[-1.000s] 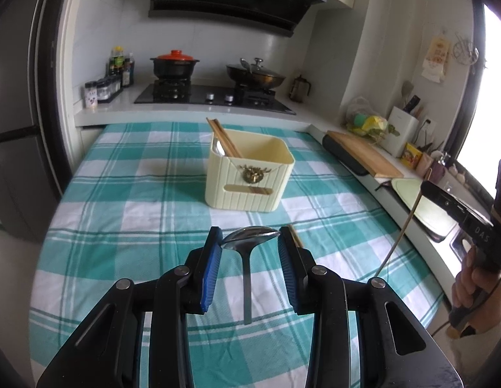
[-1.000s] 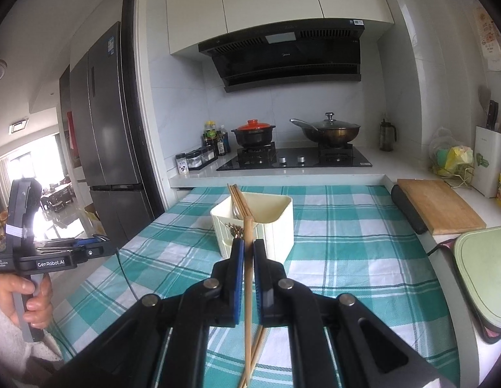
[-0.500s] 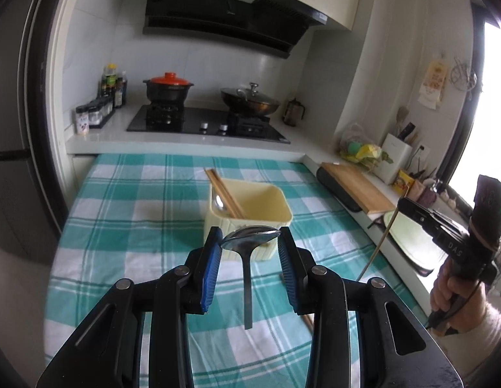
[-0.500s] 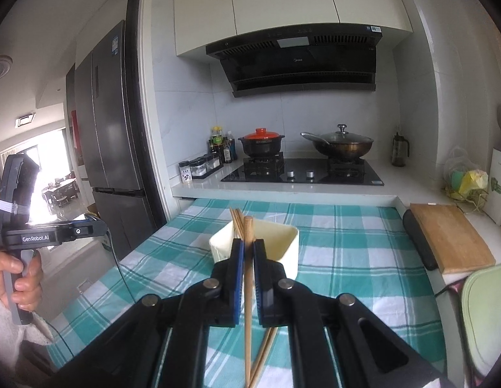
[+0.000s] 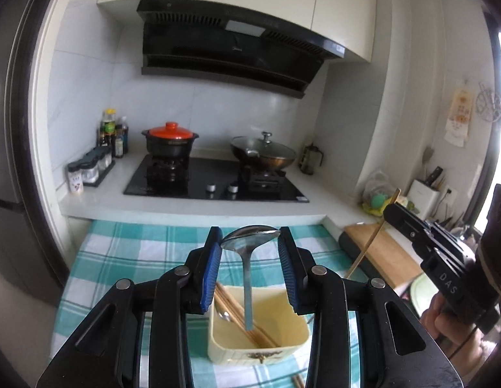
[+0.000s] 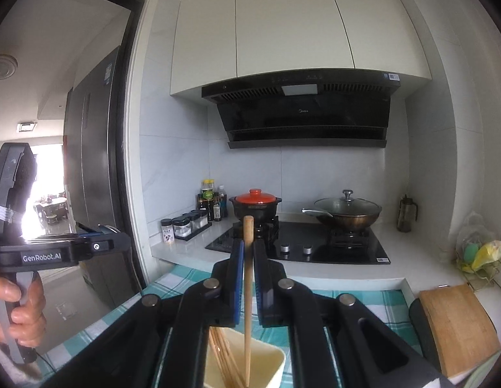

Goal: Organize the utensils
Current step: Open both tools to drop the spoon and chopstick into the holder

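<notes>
Your left gripper [image 5: 250,252] jaws clamp the spoon [image 5: 248,258], your right gripper [image 6: 246,278] jaws clamp a chopstick [image 6: 247,294], both hanging into the cream bin [image 5: 260,339] below.

Your right gripper [image 6: 246,252] is clamped tight on a single wooden chopstick [image 6: 247,307], blue pads pressing it from both sides. The stick hangs close to upright, its thick end poking above the fingertips and its thin end down inside the cream utensil holder [image 6: 273,363]. More chopsticks [image 6: 223,355] lean in the holder's left part, tilted away from yours. The holder sits on the teal checked tablecloth [image 6: 392,304]. Off to your left, your other hand [image 6: 20,310] grips the left gripper [image 6: 88,245], seen side-on, so whether it's parted is unclear. Ahead: a red-lidded pot [image 6: 255,202] and a lidded wok [image 6: 347,211] on the stove.
</notes>
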`<state>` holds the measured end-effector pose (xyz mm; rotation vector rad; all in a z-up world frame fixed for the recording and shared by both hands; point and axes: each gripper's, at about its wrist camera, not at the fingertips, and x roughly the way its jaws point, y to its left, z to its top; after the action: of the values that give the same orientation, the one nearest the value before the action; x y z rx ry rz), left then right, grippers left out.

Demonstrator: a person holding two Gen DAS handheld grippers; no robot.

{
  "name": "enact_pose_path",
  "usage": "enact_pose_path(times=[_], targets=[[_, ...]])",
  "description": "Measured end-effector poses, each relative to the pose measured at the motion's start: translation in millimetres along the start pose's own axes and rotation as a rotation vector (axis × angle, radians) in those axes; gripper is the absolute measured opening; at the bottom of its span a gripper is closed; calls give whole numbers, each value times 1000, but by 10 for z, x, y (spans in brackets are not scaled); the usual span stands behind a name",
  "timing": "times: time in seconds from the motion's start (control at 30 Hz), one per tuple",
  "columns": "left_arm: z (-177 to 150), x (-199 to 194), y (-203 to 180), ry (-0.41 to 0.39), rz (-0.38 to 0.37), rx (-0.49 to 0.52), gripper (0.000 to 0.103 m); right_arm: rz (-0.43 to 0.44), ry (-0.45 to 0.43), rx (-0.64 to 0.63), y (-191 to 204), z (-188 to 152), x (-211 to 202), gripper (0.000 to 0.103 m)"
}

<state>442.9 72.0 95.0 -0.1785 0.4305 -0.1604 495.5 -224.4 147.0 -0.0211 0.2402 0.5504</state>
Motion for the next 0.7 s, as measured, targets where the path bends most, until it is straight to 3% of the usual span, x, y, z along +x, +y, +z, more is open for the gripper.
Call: enact_pose_path(times=[0.13, 0.23, 0.4, 0.53, 0.63, 0.7], targets=[[-211, 554, 74, 97, 43, -18, 35, 10, 108, 10, -113, -300, 458, 6], [-409, 926, 144, 187, 53, -41, 35, 37, 237, 32, -217, -592, 785, 6], [-676, 1345, 203, 288, 77, -59, 35, 61, 396, 64, -313, -960, 1150, 6], [-779, 1497, 207, 328, 83, -61, 36, 44, 401, 116, -384, -1020, 1227, 8], [-788, 1457, 211, 349, 69, -54, 39, 38, 394, 179, -441, -993, 1169, 30], [-767, 1268, 225, 338, 63, -38, 50, 35, 371, 198, -449, -913, 1029, 35]])
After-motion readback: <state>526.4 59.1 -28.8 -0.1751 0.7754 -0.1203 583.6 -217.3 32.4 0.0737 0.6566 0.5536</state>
